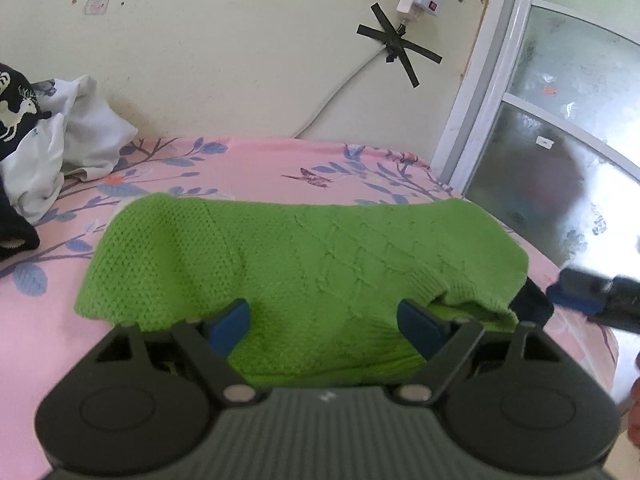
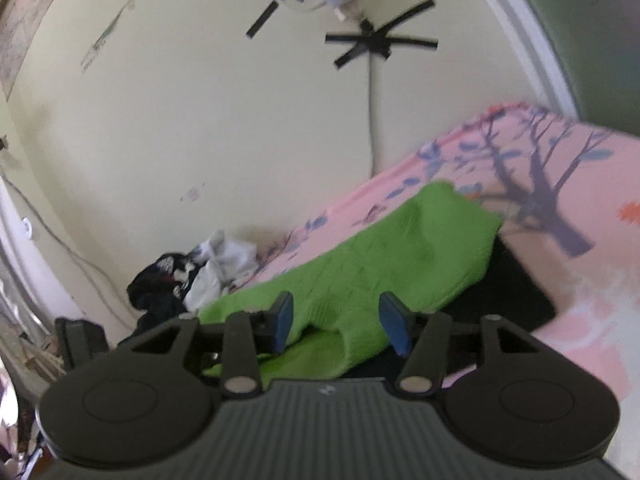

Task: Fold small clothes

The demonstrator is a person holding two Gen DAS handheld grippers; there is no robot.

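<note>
- Left wrist view: green knit sweater (image 1: 280, 256) lies spread across the pink floral bed sheet (image 1: 304, 160), partly folded, with a doubled layer showing at its right hem.
- Left claw (image 1: 324, 326) hangs over the near edge of the sweater, jaws wide apart, blue pads on either side of the cloth. Nothing pinched; whether the pads touch the knit, cannot tell.
- Right wrist view: right claw (image 2: 343, 322) also wide open, holding nothing, poised above the sweater's near corner (image 2: 360, 276). Picture is blurred, so contact unclear.
- A dark cloth (image 2: 516, 292) lies under the sweater's right side, showing past its edge.
- Pile of unfolded clothes (image 1: 56, 148), white and black, sits at the far left against the wall, well apart from the sweater.
- A power strip (image 1: 420, 0) and black tape cross (image 1: 400, 50) are fixed on the wall behind the bed.
- Handling, as judged: the knit is light, soft and floppy, with some stretch; it will sag and drape when lifted, and the open weave should give the pads good purchase, not slippery.
- Best hold looks to be the ribbed hem or a corner, one claw each side, taking both layers so the fold stays even.
- Risk: snagging the dark cloth beneath along with the hem.
</note>
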